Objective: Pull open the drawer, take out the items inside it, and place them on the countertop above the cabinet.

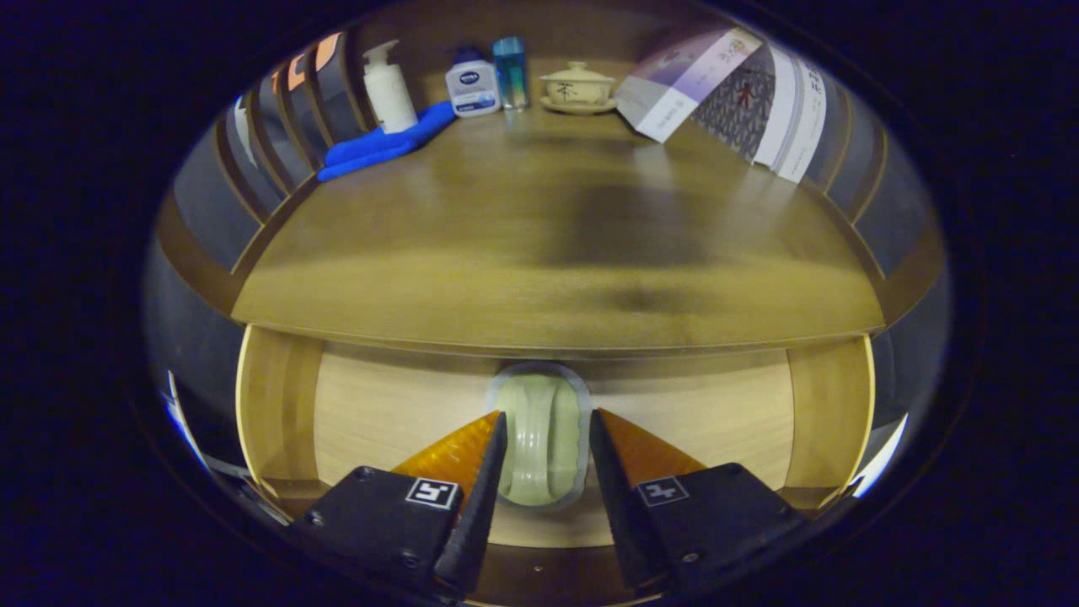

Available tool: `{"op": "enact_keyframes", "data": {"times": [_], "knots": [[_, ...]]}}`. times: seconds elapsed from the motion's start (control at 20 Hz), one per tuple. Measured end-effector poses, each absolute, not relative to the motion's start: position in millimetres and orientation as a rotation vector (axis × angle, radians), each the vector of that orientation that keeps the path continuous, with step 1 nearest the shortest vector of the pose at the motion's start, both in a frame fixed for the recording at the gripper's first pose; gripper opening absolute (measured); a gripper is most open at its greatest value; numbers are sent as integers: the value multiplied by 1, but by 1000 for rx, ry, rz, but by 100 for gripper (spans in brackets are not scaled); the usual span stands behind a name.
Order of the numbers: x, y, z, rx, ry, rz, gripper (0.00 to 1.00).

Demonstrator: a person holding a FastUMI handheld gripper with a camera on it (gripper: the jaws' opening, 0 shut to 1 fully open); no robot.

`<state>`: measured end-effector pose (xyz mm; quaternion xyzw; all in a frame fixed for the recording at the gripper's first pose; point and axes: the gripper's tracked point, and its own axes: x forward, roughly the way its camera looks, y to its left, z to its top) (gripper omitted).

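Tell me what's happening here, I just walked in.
A person is working a handheld claw at a wooden cabinet. The drawer is already pulled open, and the claw reaches down into it with its fingers on either side of a pale green item lying on the drawer floor. Whether the fingers press on it yet cannot be told. The countertop above is where it should go; at its back stand a pump bottle, a blue cloth, a lidded cup and some boxes.

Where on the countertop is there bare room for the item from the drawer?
The countertop is bare across its front and middle. It is crowded only along the back: blue cloth, pump bottle, lidded cup, booklets. The gripper brackets the pale green item.
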<state>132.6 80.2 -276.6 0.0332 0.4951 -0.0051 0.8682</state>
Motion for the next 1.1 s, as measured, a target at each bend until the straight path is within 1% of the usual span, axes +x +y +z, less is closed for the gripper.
{"op": "enact_keyframes", "data": {"times": [0.05,0.2,0.3,0.35,0.45,0.75,1.1], "knots": [[132,83,-279,82,1054,-2,58],[129,87,-289,116,1104,10,53],[135,85,-291,116,1094,-6,42],[133,84,-289,119,1095,-1,30],[128,85,-286,124,1100,13,24],[99,84,-259,131,1056,81,22],[67,74,-194,129,944,127,22]]}}
